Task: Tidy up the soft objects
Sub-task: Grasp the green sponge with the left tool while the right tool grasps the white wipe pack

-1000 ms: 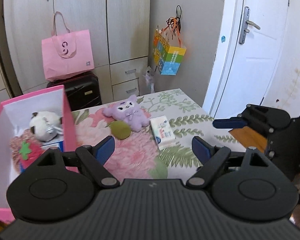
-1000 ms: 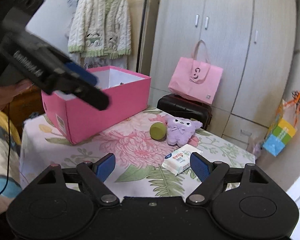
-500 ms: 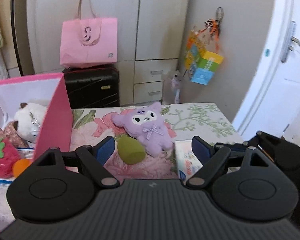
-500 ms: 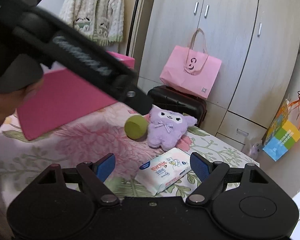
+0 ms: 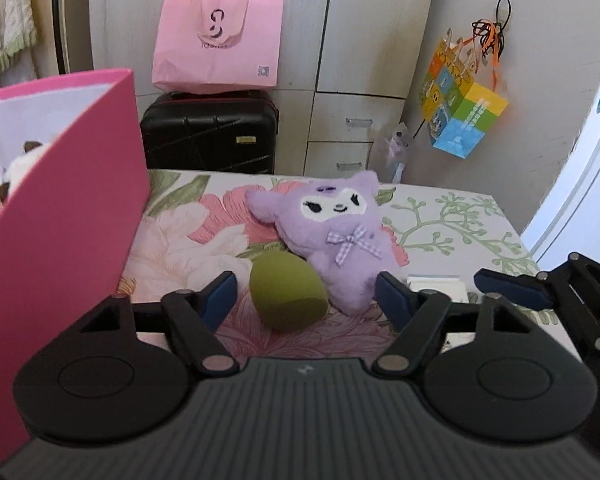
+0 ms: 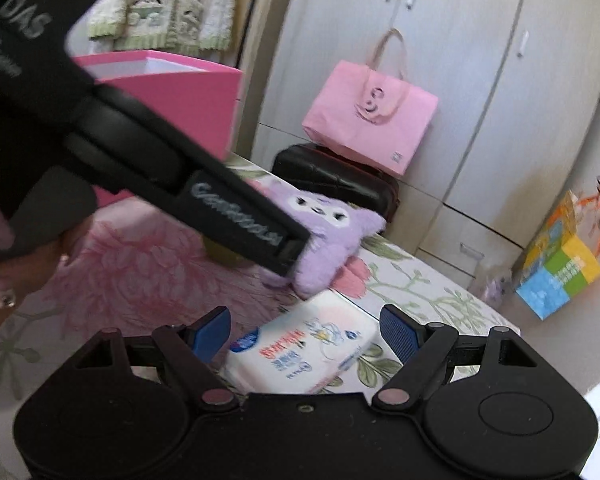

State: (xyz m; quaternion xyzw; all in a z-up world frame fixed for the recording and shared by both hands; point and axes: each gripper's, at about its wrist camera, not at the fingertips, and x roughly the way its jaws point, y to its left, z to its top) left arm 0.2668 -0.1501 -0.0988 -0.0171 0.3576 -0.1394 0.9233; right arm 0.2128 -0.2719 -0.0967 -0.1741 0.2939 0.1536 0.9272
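Left gripper [image 5: 306,294] low over the floral tabletop [image 5: 452,216], jaws spread wide, nothing between the pads; the green sponge [image 5: 286,294] lies in the gap and the purple plush [image 5: 332,236] lies just behind, touching the sponge's right side. Right gripper [image 6: 304,330] also wide apart and empty, poised over the wipes pack [image 6: 304,346], which lies flat on the cloth just in front of the plush. Pink box [image 5: 56,216] stands at the table's left, a white plush [image 5: 20,168] partly visible inside; pink bag [image 5: 218,40] sits on a black suitcase [image 5: 210,132] behind the table.
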